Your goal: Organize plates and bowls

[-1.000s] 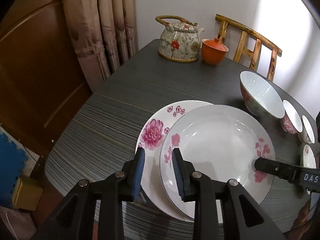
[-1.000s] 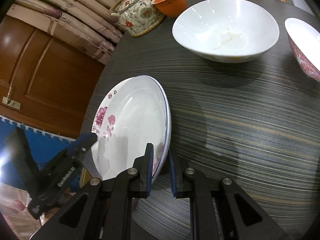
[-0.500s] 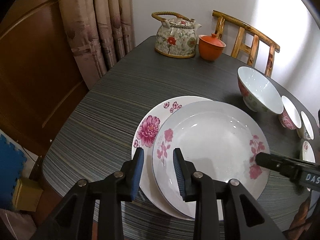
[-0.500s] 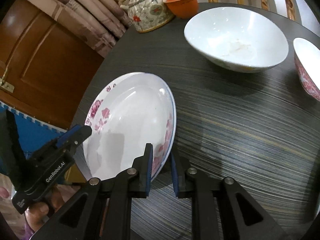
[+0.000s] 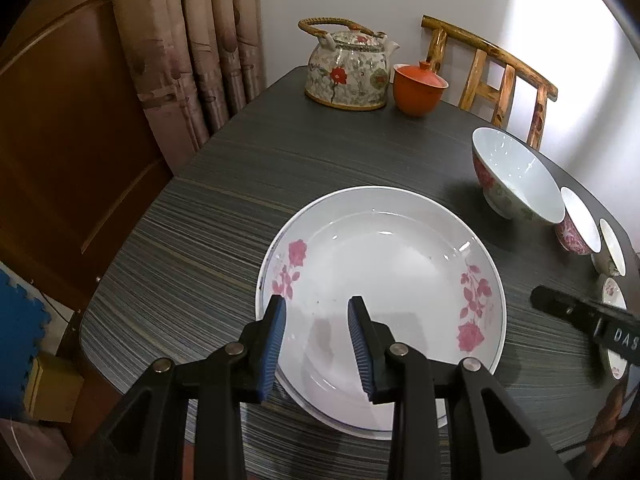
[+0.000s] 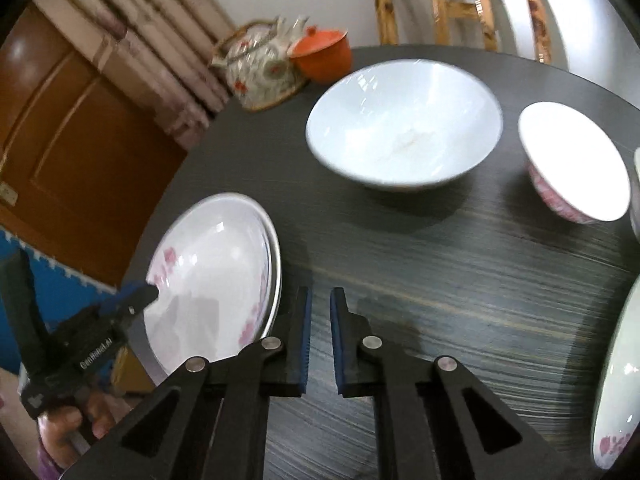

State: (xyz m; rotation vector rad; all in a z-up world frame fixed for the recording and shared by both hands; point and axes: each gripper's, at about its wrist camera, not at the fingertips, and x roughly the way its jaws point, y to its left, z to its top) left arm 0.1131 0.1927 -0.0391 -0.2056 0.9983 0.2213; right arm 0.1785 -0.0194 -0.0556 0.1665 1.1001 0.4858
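Two plates sit stacked near the close edge of the dark striped table (image 5: 192, 248). The top plate (image 5: 384, 280) is deep and white with pink rose sprays, and the bottom plate (image 6: 274, 264) shows only as a thin second rim. A third plate (image 6: 618, 376) is cut off at the right border of the right wrist view. Three bowls can be counted for certain: one large bowl (image 5: 516, 184) with a flowered outside, one smaller pink bowl (image 5: 578, 228) beside it, and one small bowl (image 5: 612, 248) past that. More small white pieces lie at the right margin of the left wrist view, but they are partly behind the other gripper's black finger and too clipped to name. At the far side stand one floral teapot (image 5: 348, 76), one orange lidded cup (image 5: 418, 88) touching it, and one wooden chair (image 5: 496, 76). The left gripper (image 5: 318, 340) hovers over the near part of the top plate. Its jaws are partly spread and have just been opening, and its blue pads (image 5: 276, 344) pinch nothing. The right gripper (image 6: 318, 320) is beside the stack's right rim, clear of it. Its jaws have just drawn in to a narrow slit and hold nothing. The right wrist view is motion-blurred, so the plate patterns there are smeared. A person's hand (image 6: 68, 428), half out of frame, holds the left gripper's handle.
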